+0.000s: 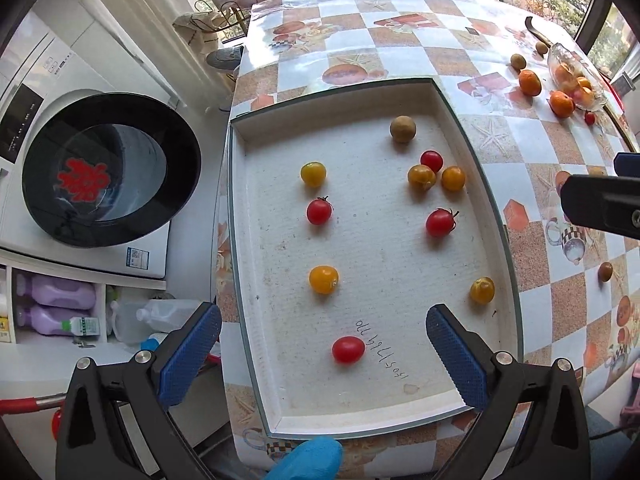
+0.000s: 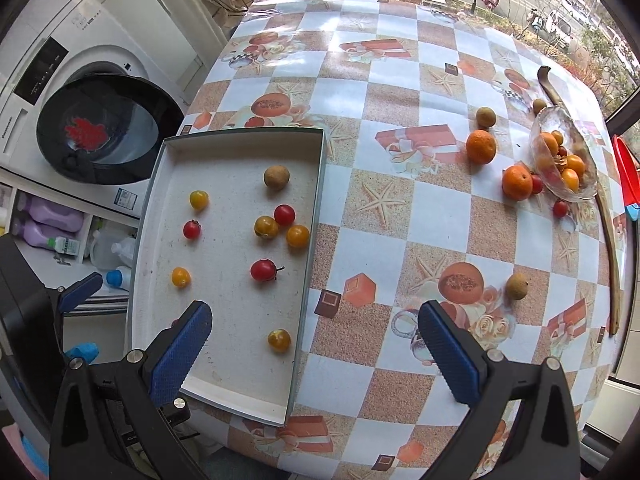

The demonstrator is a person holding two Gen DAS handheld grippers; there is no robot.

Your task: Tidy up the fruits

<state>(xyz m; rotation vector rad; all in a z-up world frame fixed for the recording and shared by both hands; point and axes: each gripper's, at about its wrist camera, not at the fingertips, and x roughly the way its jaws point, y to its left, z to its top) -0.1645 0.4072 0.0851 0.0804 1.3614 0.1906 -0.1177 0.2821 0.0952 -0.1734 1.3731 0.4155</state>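
A white shallow tray lies on the table's left side and holds several red and yellow cherry tomatoes, such as a red one and a yellow one, plus a brown longan. My left gripper is open and empty above the tray's near end. My right gripper is open and empty over the tray's right rim. A loose longan lies on the tablecloth. Two oranges, longans and a clear bowl of fruit sit far right.
The checkered tablecloth covers the table. A washing machine stands to the left, with detergent bottles below it. A long wooden stick lies by the right table edge. A blue-gloved finger shows at the bottom.
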